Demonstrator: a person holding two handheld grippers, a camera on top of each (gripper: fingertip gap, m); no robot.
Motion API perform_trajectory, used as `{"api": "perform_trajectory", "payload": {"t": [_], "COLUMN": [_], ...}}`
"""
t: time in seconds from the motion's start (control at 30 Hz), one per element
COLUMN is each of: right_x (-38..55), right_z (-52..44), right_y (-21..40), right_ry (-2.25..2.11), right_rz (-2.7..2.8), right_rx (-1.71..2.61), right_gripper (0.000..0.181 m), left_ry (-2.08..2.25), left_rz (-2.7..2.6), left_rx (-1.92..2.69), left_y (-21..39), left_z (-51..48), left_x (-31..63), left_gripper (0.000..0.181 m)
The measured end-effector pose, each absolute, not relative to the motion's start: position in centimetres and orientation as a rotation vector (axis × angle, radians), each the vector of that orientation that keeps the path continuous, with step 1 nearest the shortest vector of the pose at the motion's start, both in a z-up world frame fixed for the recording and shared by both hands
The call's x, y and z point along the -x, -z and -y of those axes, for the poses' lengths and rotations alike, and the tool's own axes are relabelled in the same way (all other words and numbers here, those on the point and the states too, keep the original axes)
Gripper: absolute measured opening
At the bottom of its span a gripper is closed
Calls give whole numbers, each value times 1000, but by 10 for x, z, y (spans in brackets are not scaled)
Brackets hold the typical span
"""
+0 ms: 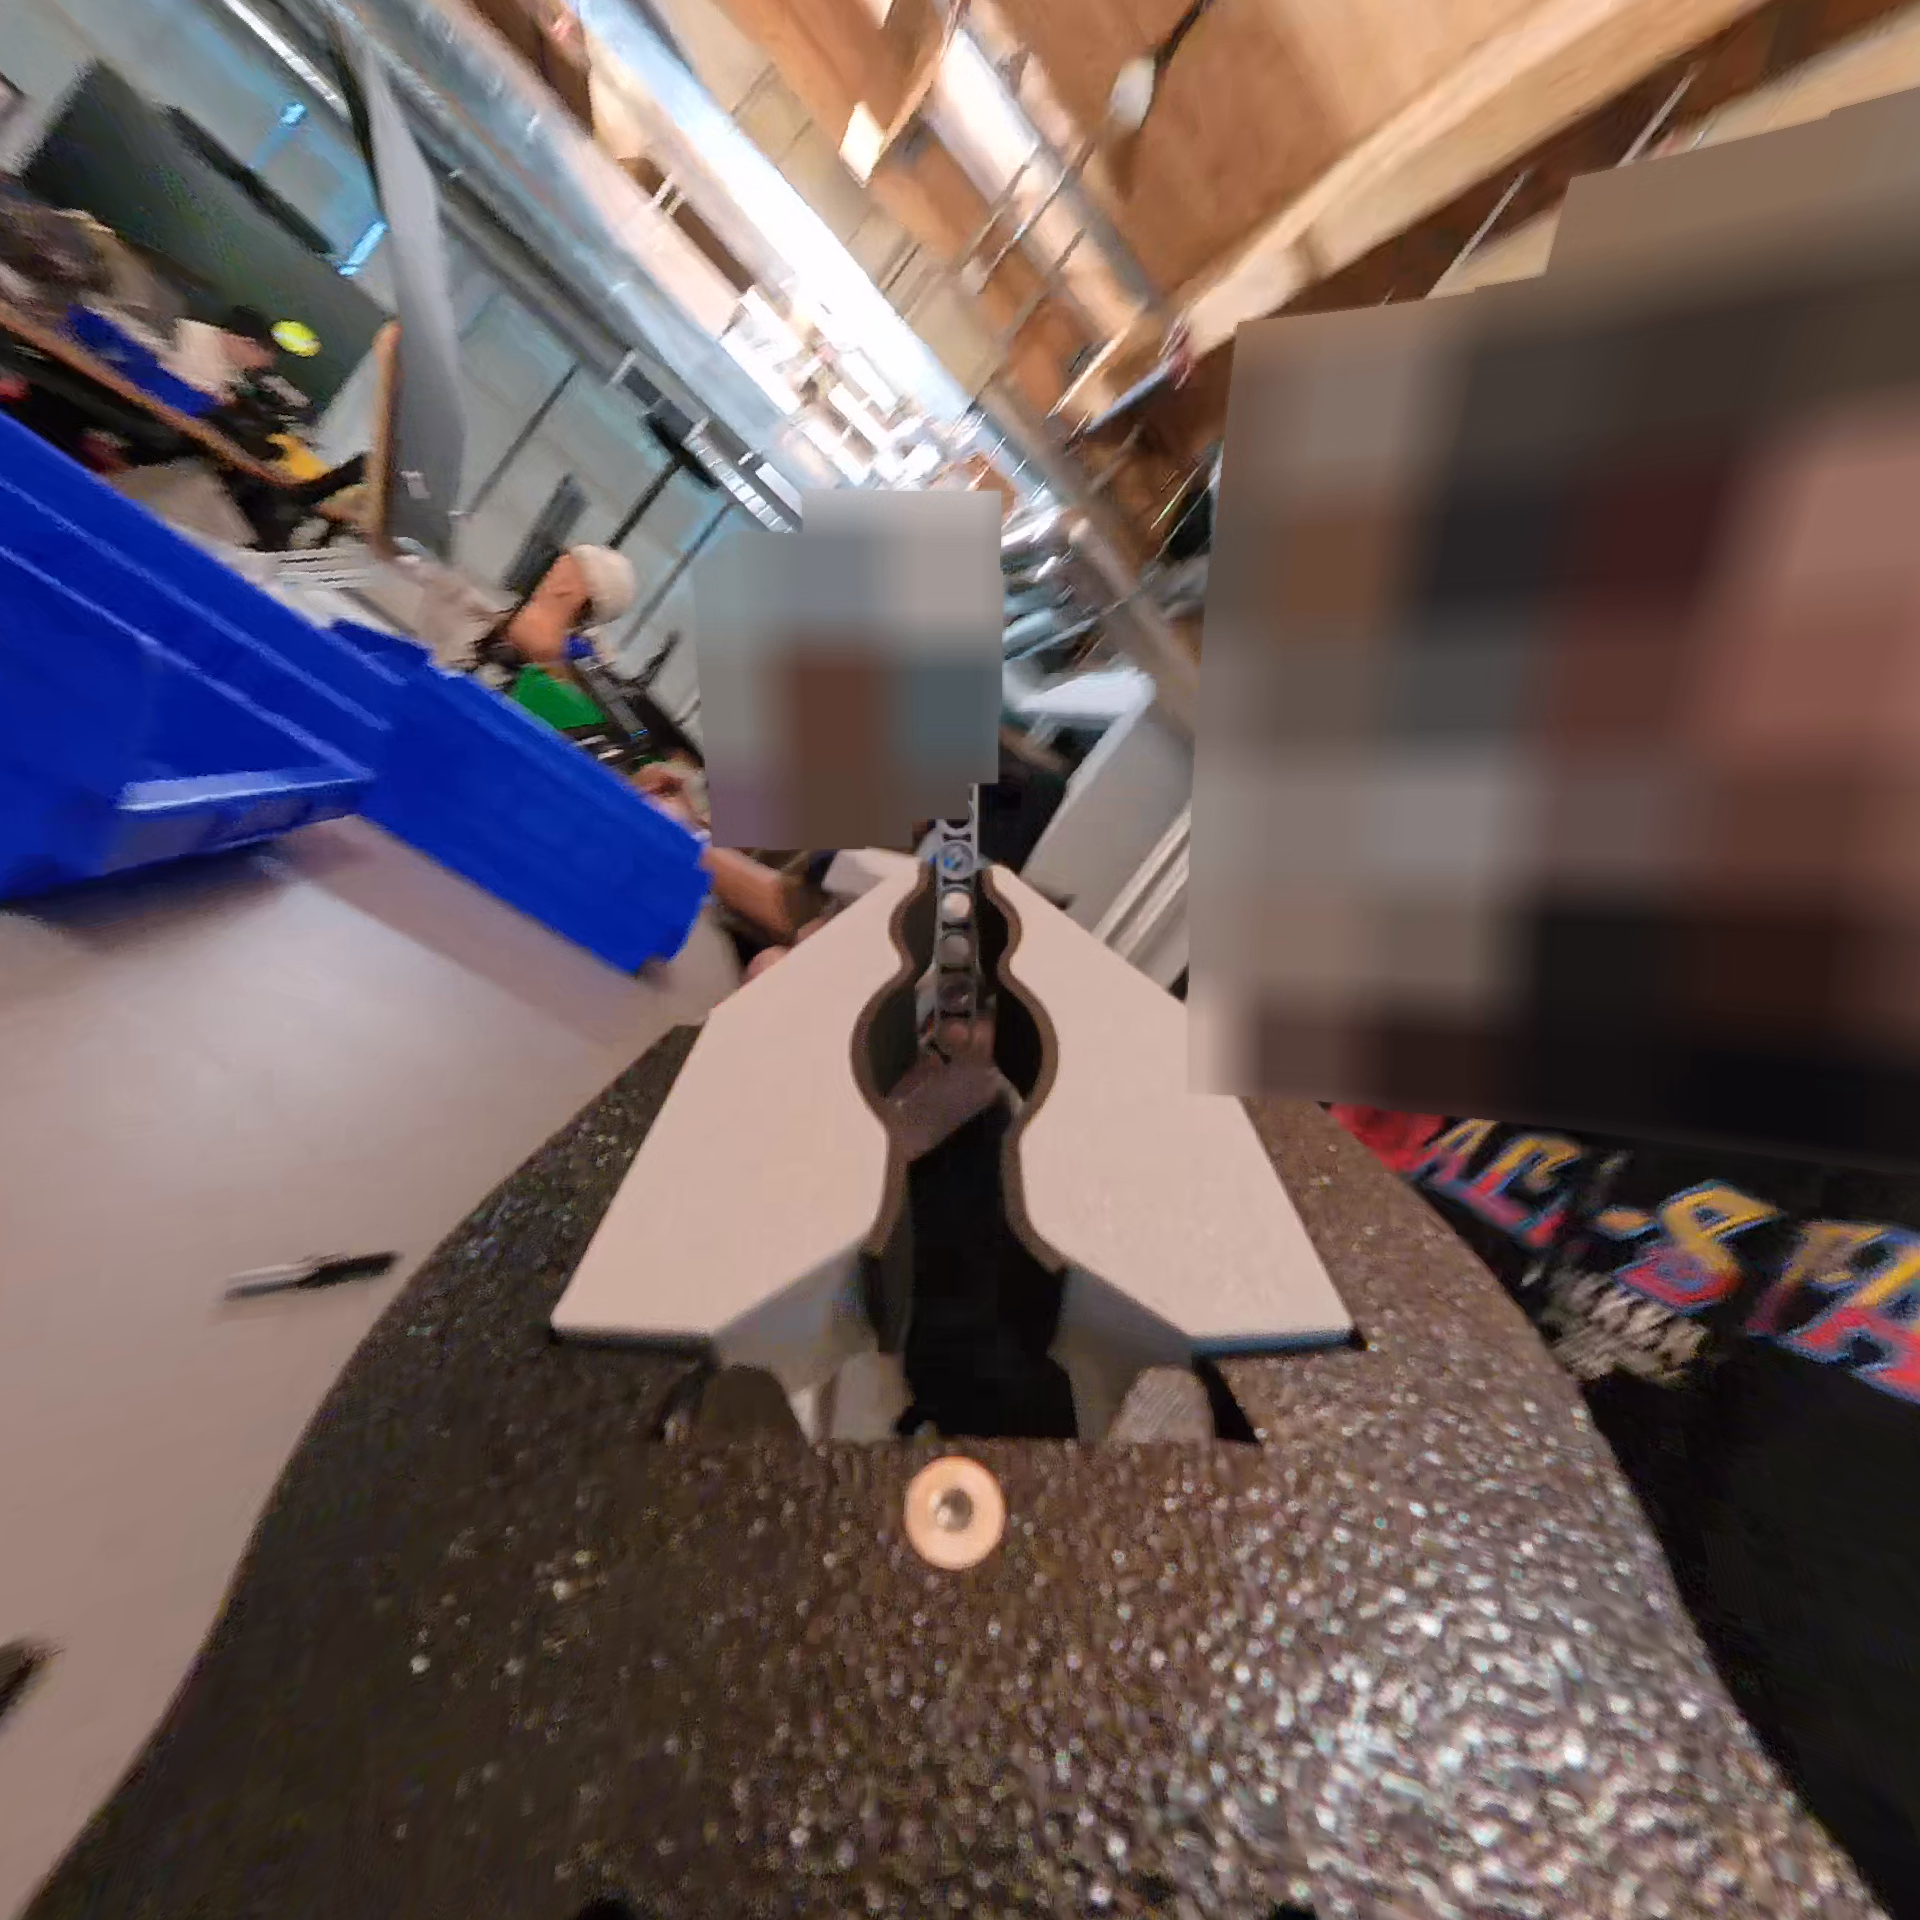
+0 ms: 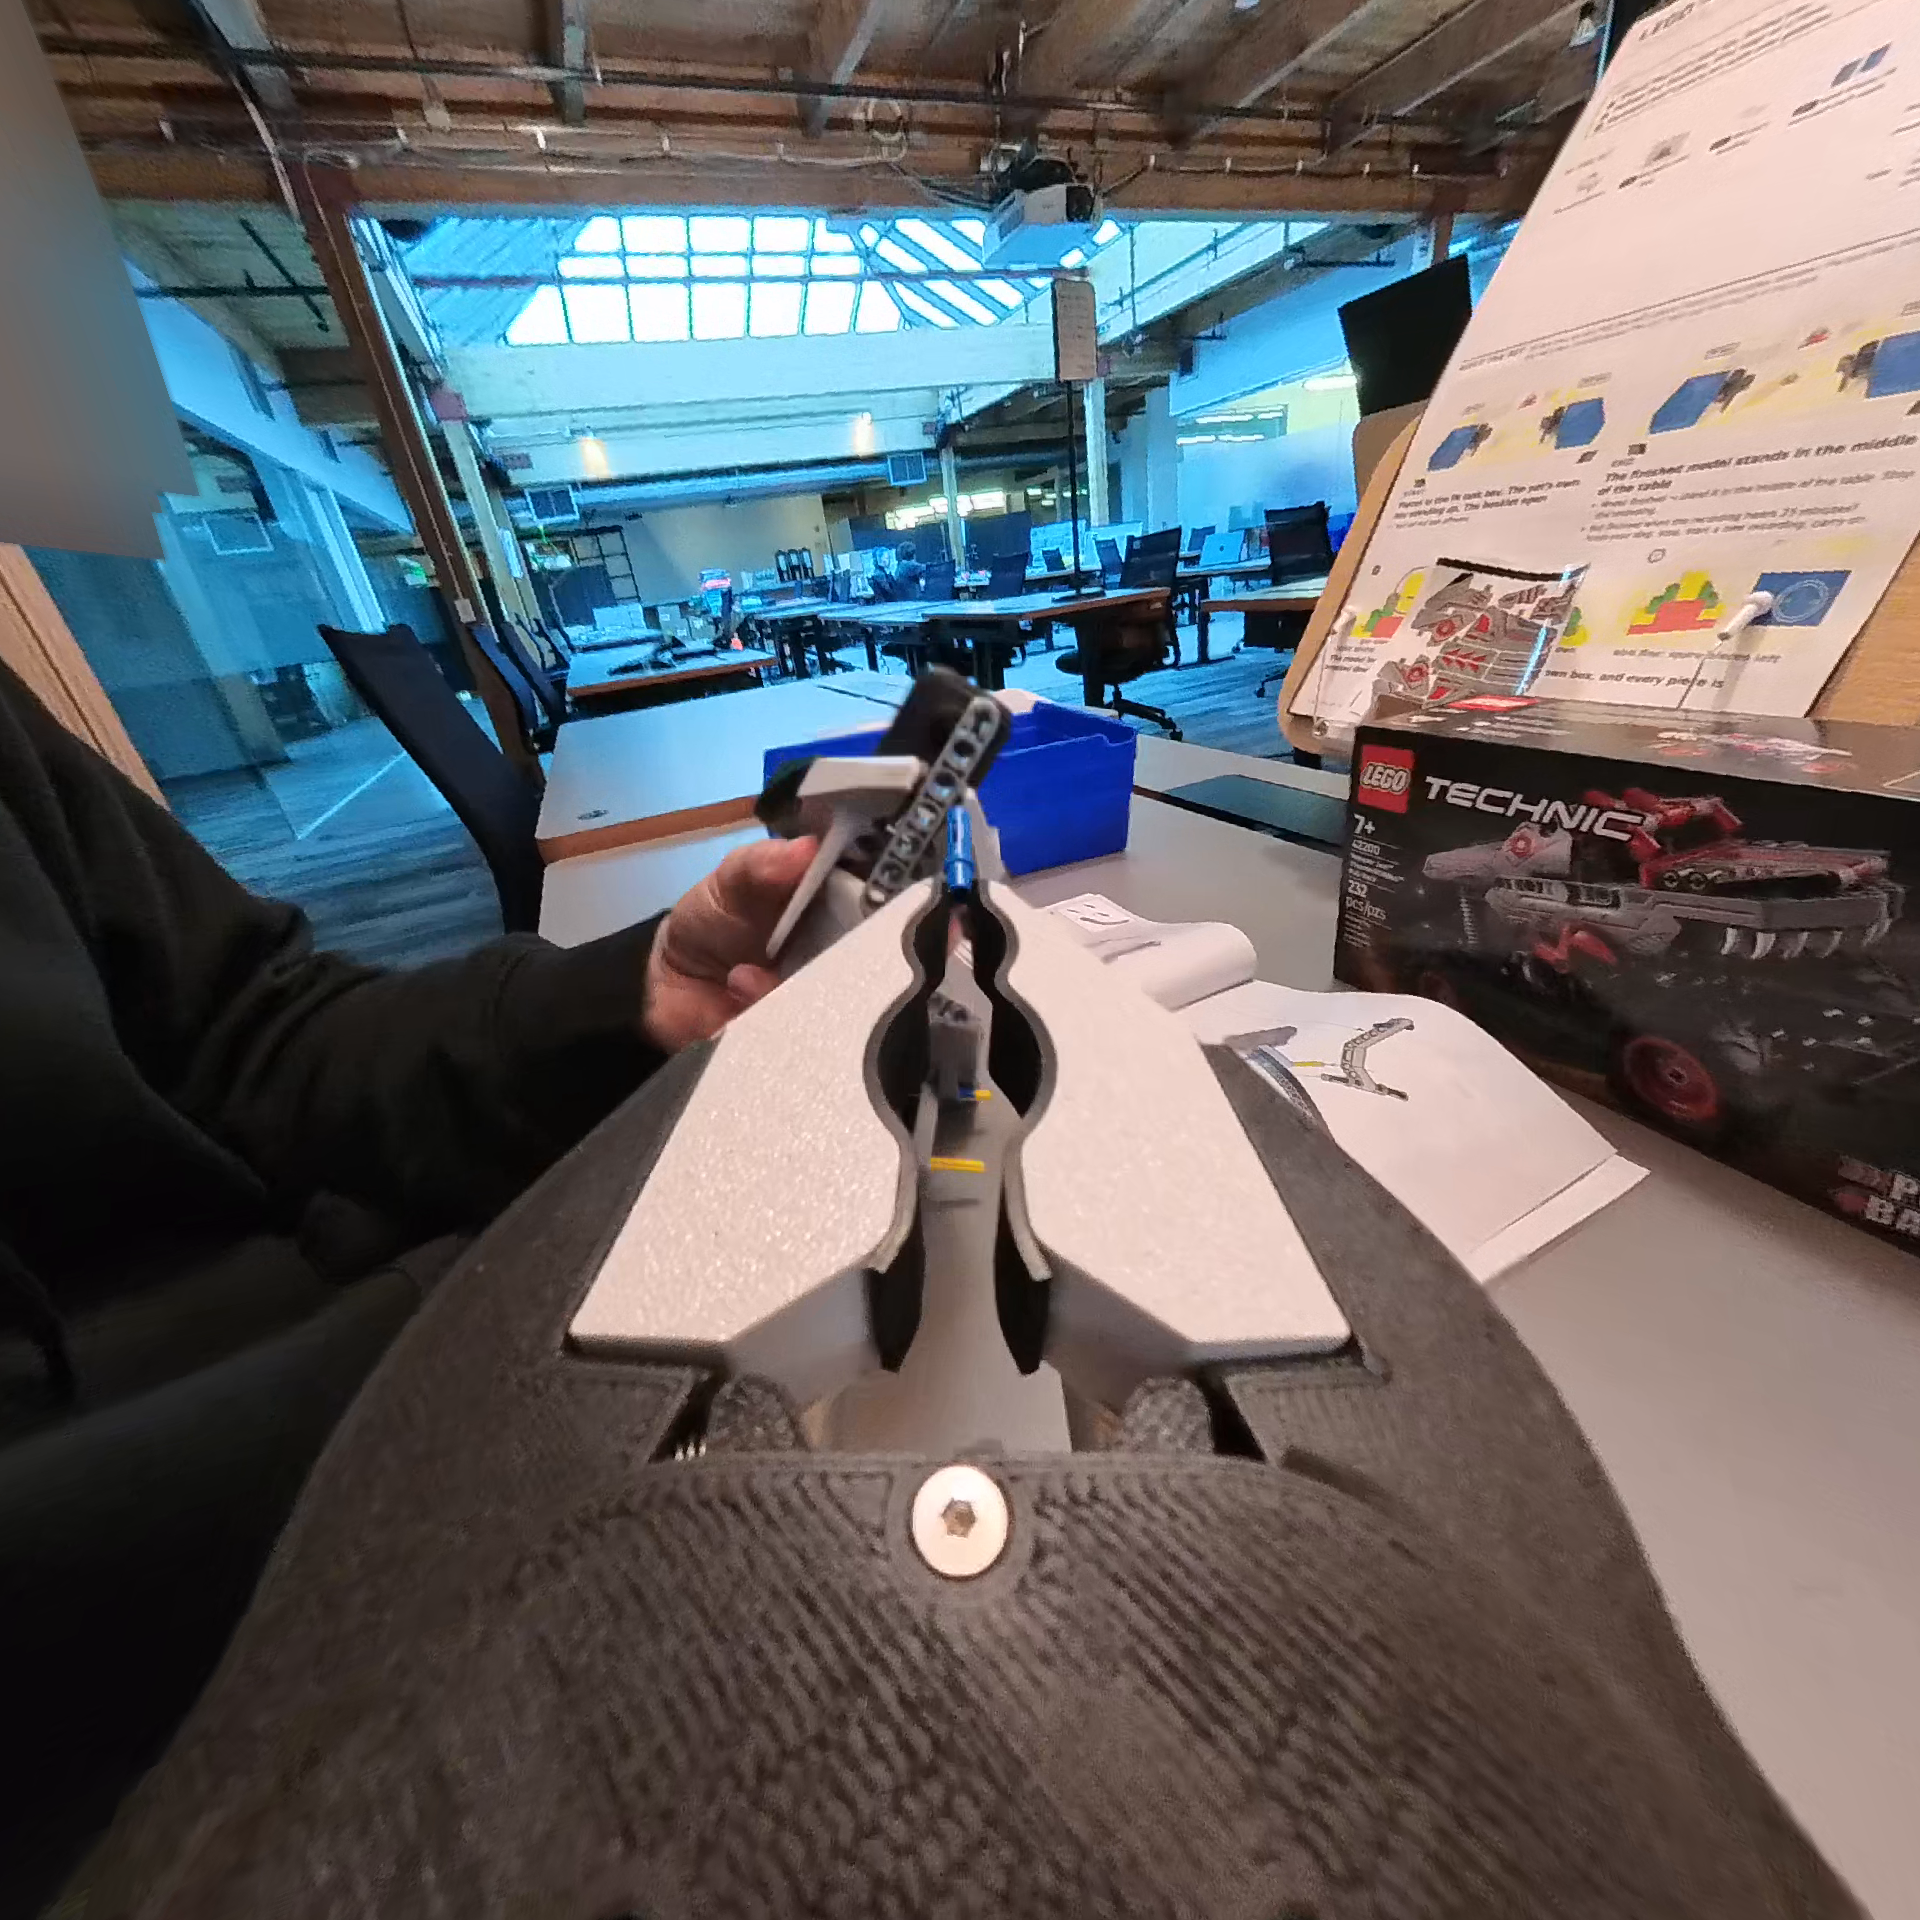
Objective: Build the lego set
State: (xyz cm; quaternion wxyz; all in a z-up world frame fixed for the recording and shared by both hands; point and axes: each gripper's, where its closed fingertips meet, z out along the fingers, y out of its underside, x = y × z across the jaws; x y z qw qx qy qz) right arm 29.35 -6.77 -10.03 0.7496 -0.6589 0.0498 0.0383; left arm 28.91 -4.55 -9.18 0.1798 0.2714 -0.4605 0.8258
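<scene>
My left tool (image 1: pixel 954 883) is clenched on a grey holed beam (image 1: pixel 954 914), which I hold up off the surface (image 1: pixel 260 1091) so its row of holes faces across to my other side. My right tool (image 2: pixel 958 894) is clenched on a small blue pin (image 2: pixel 958 847), its free end poking out past the tips and sitting just beside the beam (image 2: pixel 935 805) in the right wrist view. I judge I am lining the pin up with one of the holes; whether it has entered yet I cannot tell. Holding both parts in the air lets me turn each one until pin and hole agree.

The blue bin (image 2: pixel 1049 790) waits at the far edge of the surface. The set's box (image 2: pixel 1621 935) stands along the right edge, and the open instruction booklet (image 2: pixel 1434 1122) lies just in front of it, where I can check the step.
</scene>
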Motion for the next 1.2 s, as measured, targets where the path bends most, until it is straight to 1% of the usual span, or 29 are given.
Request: {"api": "perform_trajectory", "payload": {"t": [0.03,0.17,0.3,0.4,0.67,0.87,0.93,1.03,1.13,1.2], "right_x": [-295,-295,-290,-290,-285,-290,-303,-321,-323,-319], "right_z": [67,64,61,61,56,56,61,75,80,81], "right_y": [103,114,116,116,115,124,146,175,171,167], "right_ry": [-58,19,19,5,-57,-56,22,93,49,15], "right_rz": [-110,-70,-37,-35,-31,-50,-81,-136,-156,-143], "right_rx": [1461,1542,1550,1544,1525,1550,1668,1792,1720,1688], "right_gripper": [2,1,1,1,1,1,2,2,1,1], "left_ry": [-2339,-2309,-2283,-2278,-2216,-2195,-2015,-1485,-1099,-970], "left_rz": [1415,1790,1949,1948,1736,1865,2114,2601,2862,2940], "left_rx": [-776,-787,-807,-794,-766,-858,-1001,-1123,-1158,-1155], "left_y": [97,109,114,113,113,125,156,221,263,277], "left_z": [47,53,51,51,48,46,45,45,46,47], "left_x": [-288,-287,-288,-286,-280,-290,-298,-300,-303,-305], "left_gripper": [5,5,5,5,5,5,5,5,5,5]}}
